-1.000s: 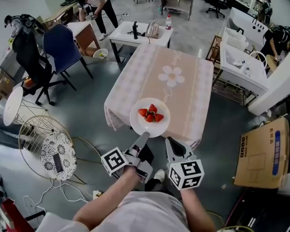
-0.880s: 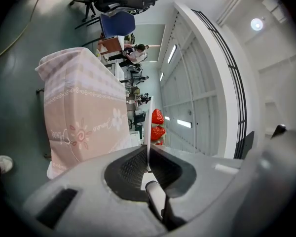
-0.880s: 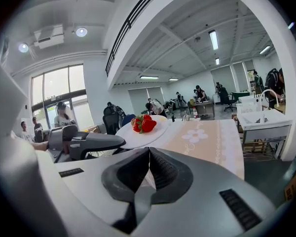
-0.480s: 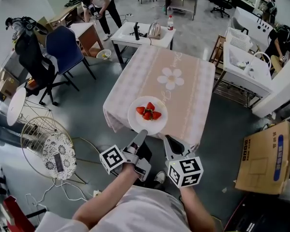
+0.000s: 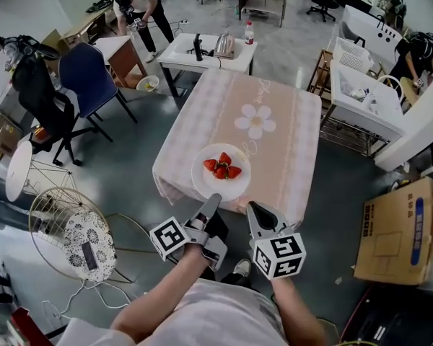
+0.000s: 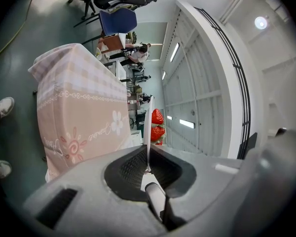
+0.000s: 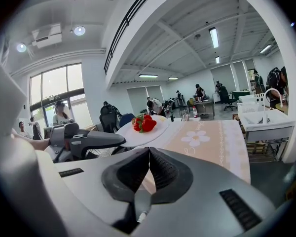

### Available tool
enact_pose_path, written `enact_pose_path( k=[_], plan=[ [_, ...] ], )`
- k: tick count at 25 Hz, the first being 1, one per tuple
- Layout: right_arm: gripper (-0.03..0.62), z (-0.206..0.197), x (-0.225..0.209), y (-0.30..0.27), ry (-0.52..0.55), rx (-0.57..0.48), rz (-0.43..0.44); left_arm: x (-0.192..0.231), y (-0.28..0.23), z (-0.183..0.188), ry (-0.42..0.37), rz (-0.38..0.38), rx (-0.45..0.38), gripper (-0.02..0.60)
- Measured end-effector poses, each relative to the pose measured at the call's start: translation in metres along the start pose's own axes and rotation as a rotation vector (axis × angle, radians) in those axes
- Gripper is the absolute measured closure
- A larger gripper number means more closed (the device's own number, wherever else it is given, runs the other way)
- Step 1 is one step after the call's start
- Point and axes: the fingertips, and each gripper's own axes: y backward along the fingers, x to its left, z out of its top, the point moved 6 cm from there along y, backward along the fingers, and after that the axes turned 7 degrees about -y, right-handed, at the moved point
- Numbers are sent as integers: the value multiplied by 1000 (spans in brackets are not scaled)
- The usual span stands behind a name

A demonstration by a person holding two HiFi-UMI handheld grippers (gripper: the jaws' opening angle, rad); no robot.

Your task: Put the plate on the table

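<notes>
A white plate (image 5: 221, 182) carrying three red strawberries (image 5: 222, 168) hangs above the near end of the table (image 5: 274, 121), which wears a pink checked cloth with a flower print. My left gripper (image 5: 213, 199) is shut on the plate's near rim. In the left gripper view the plate (image 6: 148, 132) shows edge-on as a thin white line running out of the gripper (image 6: 147, 154), with the strawberries (image 6: 157, 125) beyond. My right gripper (image 5: 251, 209) sits just right of the plate, shut and empty. In the right gripper view its tips (image 7: 149, 149) meet, with the plate (image 7: 138, 135) ahead to the left.
A blue chair (image 5: 86, 67) and a black office chair stand to the left. A white side table (image 5: 206, 49) with a kettle is behind the table. A wire stool (image 5: 72, 225) is near left, a cardboard box (image 5: 393, 229) near right, a white cart (image 5: 364, 85) at right.
The plate stays in the left gripper over the table's near end. The head view has shifted slightly; both grippers keep their places.
</notes>
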Motion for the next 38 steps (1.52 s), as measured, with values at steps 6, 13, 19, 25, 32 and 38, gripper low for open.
enact_pose_path(
  k=[6, 13, 19, 25, 32, 38],
  plan=[
    [591, 13, 2, -36, -4, 4, -55, 13, -30, 31, 34, -12, 58, 566],
    [591, 30, 6, -87, -12, 7, -112, 30, -63, 76, 53, -19, 121, 566],
    [589, 44, 12, -122, -3, 16, -142, 41, -84, 109, 90, -29, 142, 566],
    [591, 57, 15, -148, -4, 10, -203, 49, -101, 134, 108, -42, 197, 566],
    [591, 69, 20, -173, -17, -18, -261, 57, -115, 161, 113, -52, 266, 566],
    [591, 75, 20, -185, -21, -36, -291, 65, -128, 170, 120, -51, 307, 566]
  ],
)
